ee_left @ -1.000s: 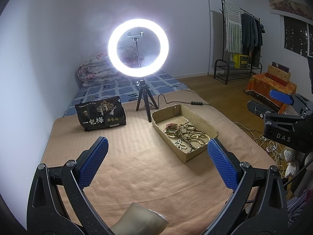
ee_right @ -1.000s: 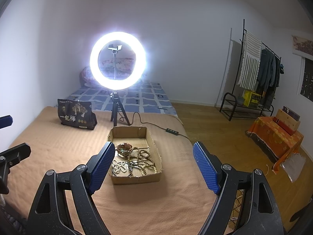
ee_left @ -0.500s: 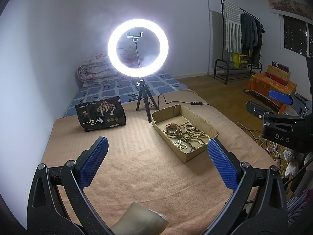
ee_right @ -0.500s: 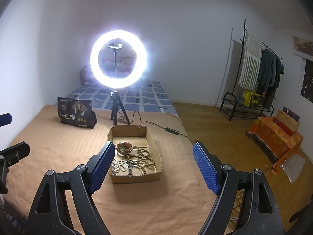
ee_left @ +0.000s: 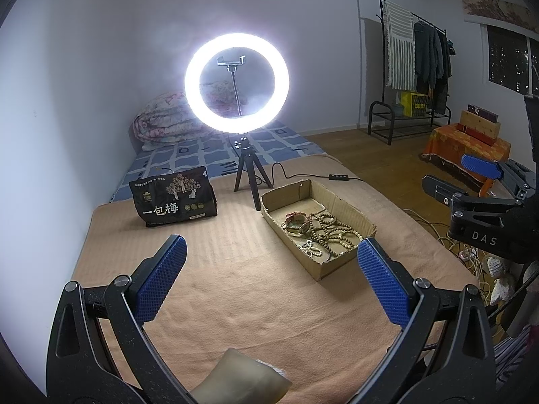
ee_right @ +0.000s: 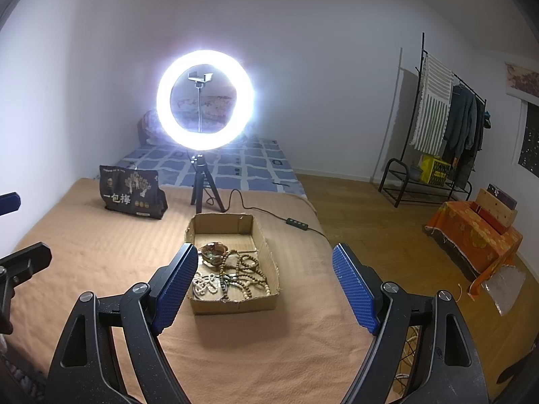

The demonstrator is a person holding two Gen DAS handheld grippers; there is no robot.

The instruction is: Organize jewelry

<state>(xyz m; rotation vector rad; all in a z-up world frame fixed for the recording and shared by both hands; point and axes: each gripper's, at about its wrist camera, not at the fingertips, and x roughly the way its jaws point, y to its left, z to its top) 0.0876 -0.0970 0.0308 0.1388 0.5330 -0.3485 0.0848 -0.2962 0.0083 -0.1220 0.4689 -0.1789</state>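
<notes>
A shallow cardboard box (ee_left: pixel 340 202) lies on the tan blanket, also in the right wrist view (ee_right: pixel 266 245). It holds a tangle of wooden bead strings (ee_left: pixel 331 230), a white bead bracelet (ee_right: pixel 203 284) and a dark bangle (ee_right: pixel 214 252). My left gripper (ee_left: pixel 271 266) is open and empty, hovering above the blanket left of the box. My right gripper (ee_right: pixel 266 277) is open and empty, hovering just in front of the box, its left pad (ee_right: pixel 175 288) overlapping the box's left edge in view.
A lit ring light on a tripod (ee_left: pixel 247 175) stands behind the box, its cable and switch (ee_right: pixel 296 222) trailing right. A black snack bag (ee_left: pixel 173 198) stands at back left. The bed edge drops to wood floor (ee_right: pixel 387 235) on the right. A pale object (ee_left: pixel 242 380) sits below my left gripper.
The right gripper has edged slightly forward toward the box. The left gripper has barely moved.
</notes>
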